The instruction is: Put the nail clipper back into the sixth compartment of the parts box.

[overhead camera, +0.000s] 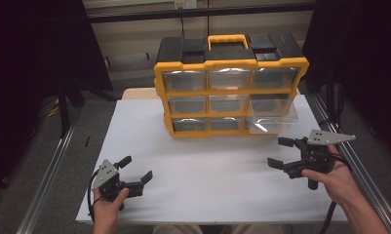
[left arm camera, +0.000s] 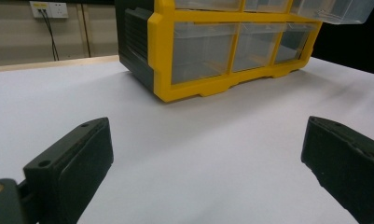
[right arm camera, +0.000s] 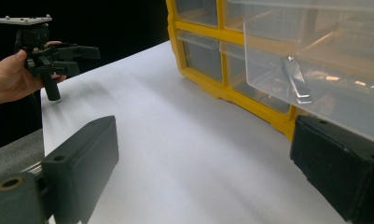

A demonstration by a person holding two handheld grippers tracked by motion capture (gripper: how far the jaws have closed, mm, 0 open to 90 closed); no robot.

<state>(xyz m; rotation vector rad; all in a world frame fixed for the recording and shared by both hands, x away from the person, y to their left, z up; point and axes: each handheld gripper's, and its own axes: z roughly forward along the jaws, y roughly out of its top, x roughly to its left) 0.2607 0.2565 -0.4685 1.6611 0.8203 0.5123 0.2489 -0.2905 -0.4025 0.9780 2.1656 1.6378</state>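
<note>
High view has your left gripper [overhead camera: 134,174] and right gripper [overhead camera: 280,152] both released and empty over the white table [overhead camera: 207,180]; the pulled-out clear drawer [overhead camera: 272,114] juts from the yellow organizer [overhead camera: 230,91] at its lower right. You look poised to approach: bring the right gripper squarely to the drawer front

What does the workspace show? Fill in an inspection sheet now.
Surface: white table, bare in front.
Job's things: yellow organizer with clear drawers; the large drawer at its right is pulled out, with a metal piece inside.
Clutter: nothing seen.
Grippers: left gripper and right gripper both open, hand-held, apart from the organizer.
Cables: one trails from each gripper; wall socket lead.
Surroundings: metal rails, dark curtains.
</note>
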